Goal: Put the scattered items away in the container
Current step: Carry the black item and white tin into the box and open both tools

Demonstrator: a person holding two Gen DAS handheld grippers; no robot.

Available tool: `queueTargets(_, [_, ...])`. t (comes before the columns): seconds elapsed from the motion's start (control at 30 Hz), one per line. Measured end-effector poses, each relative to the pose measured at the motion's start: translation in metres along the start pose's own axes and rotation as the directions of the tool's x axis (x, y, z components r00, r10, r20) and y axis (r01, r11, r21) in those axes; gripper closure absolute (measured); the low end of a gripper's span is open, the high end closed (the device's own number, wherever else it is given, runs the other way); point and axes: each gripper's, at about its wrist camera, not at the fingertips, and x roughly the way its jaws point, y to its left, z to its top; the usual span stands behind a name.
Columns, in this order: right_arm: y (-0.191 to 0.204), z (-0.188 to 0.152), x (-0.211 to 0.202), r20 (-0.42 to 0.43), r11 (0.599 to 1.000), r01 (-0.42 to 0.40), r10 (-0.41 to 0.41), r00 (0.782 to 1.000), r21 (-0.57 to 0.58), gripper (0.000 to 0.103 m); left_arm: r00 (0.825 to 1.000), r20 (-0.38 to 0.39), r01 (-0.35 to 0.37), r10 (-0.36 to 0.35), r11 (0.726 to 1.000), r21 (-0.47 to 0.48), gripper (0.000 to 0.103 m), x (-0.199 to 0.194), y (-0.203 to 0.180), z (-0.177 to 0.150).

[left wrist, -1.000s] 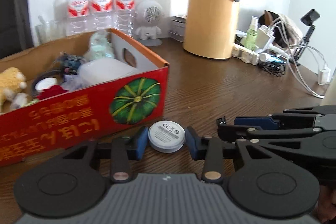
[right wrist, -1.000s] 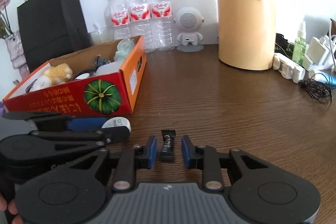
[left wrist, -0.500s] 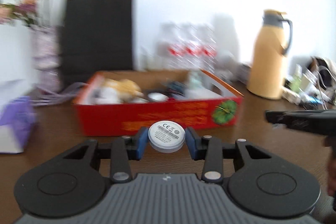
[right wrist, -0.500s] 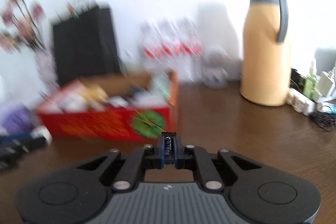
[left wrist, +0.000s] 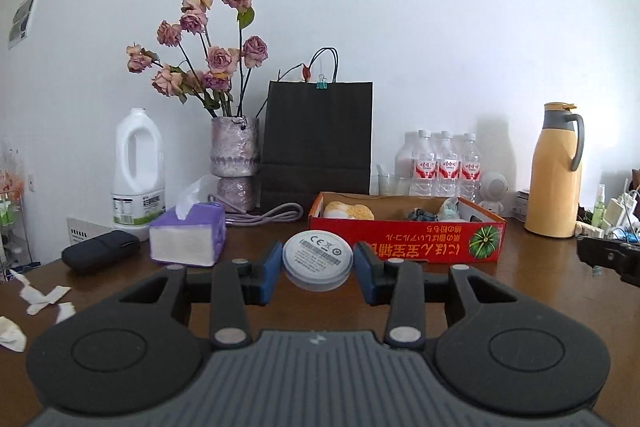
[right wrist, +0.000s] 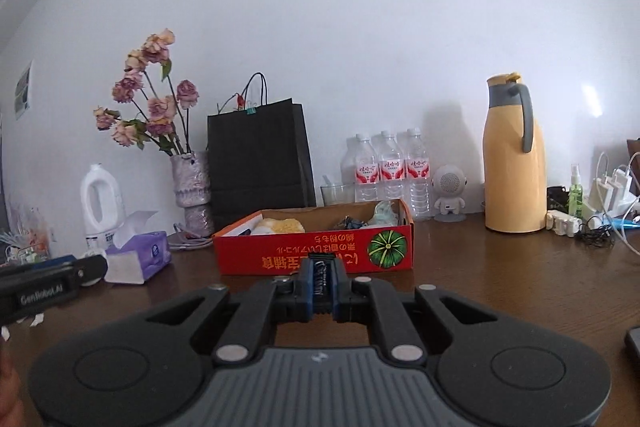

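My left gripper (left wrist: 318,269) is shut on a round white disc (left wrist: 318,259) with a label, held above the table in front of the red cardboard box (left wrist: 404,241). My right gripper (right wrist: 322,285) is shut on a small black battery (right wrist: 321,277), also held up in front of the red cardboard box (right wrist: 312,259). The box holds a yellow plush toy (right wrist: 280,225) and other small items. The left gripper shows at the left edge of the right wrist view (right wrist: 52,283).
A purple tissue box (left wrist: 188,237), white jug (left wrist: 138,173), flower vase (left wrist: 234,155) and black paper bag (left wrist: 316,139) stand left of and behind the box. Water bottles (right wrist: 384,173), a yellow thermos (right wrist: 514,163) and cables (right wrist: 600,227) stand at the right. Paper scraps (left wrist: 44,297) lie left.
Both grippers have lifted off the table and pulled back from the box. The right gripper closed on the battery and picked it up; the left kept its hold on the disc.
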Motion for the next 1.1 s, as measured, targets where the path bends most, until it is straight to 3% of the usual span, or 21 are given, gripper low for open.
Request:
queueTargets(0.27, [-0.008,0.017,0.004,0.068,0.999,0.054,-0.053,0.996,-0.004,0.096,0.998,0.057,0.027,-0.025,0.999,-0.032,0.063,0.016,-0.001,0.017])
queueTargets(0.37, [-0.016,0.037,0.029,0.090,0.999,0.027,-0.030,0.996,0.031,0.096,0.995,0.077,0.062,-0.059,0.998,-0.033,0.063,0.050,-0.002,0.043])
queueTargets(0.5, [-0.033,0.091,0.091,0.125,0.995,-0.023,0.011,0.992,0.094,0.096,0.987,0.125,0.102,-0.098,0.995,-0.023,0.063,0.124,0.002,0.090])
queueTargets(0.6, [-0.042,0.136,0.154,0.121,0.996,-0.010,-0.001,0.993,0.091,0.096,0.995,0.073,0.072,-0.071,0.997,-0.013,0.063,0.191,0.001,0.124])
queueTargets(0.67, [-0.049,0.159,0.186,0.106,0.995,0.004,-0.014,0.994,0.095,0.096,0.999,0.033,0.022,-0.022,1.000,-0.015,0.063,0.220,-0.002,0.140])
queueTargets(0.73, [-0.054,0.172,0.208,0.082,0.997,0.019,-0.026,0.996,0.081,0.096,0.999,-0.035,0.020,-0.021,1.000,-0.017,0.063,0.243,-0.001,0.149])
queueTargets(0.8, [-0.054,0.185,0.232,-0.010,1.000,-0.001,0.001,1.000,0.007,0.096,0.981,-0.186,0.048,-0.054,0.998,-0.037,0.063,0.277,0.000,0.159])
queueTargets(0.83, [-0.054,0.192,0.249,-0.094,0.999,-0.009,0.005,0.996,-0.041,0.096,0.956,-0.275,0.092,-0.106,0.994,-0.063,0.063,0.294,0.001,0.162])
queueTargets(0.87, [-0.054,0.200,0.274,-0.247,0.997,-0.022,0.002,0.969,-0.076,0.096,0.913,-0.376,0.140,-0.161,0.987,-0.084,0.063,0.314,-0.001,0.164])
queueTargets(0.9, [-0.059,0.204,0.301,-0.422,0.997,-0.063,0.039,0.906,-0.043,0.096,0.858,-0.472,0.178,-0.204,0.979,-0.099,0.063,0.335,-0.004,0.165])
queueTargets(0.93, [-0.065,0.205,0.325,-0.544,0.993,-0.115,0.107,0.832,0.020,0.096,0.799,-0.560,0.199,-0.219,0.975,-0.097,0.063,0.354,-0.010,0.163])
queueTargets(0.97, [-0.066,0.200,0.348,-0.650,0.989,-0.144,0.124,0.749,0.023,0.096,0.743,-0.632,0.217,-0.222,0.972,-0.086,0.063,0.370,-0.015,0.157])
queueTargets(1.0, [-0.063,0.192,0.365,-0.722,0.988,-0.154,0.099,0.685,-0.011,0.096,0.703,-0.678,0.221,-0.216,0.972,-0.080,0.063,0.383,-0.020,0.151])
queueTargets(1.1, [-0.061,0.161,0.403,-0.830,0.991,-0.133,0.045,0.556,-0.035,0.096,0.620,-0.758,0.241,-0.205,0.968,-0.065,0.063,0.411,-0.033,0.130])
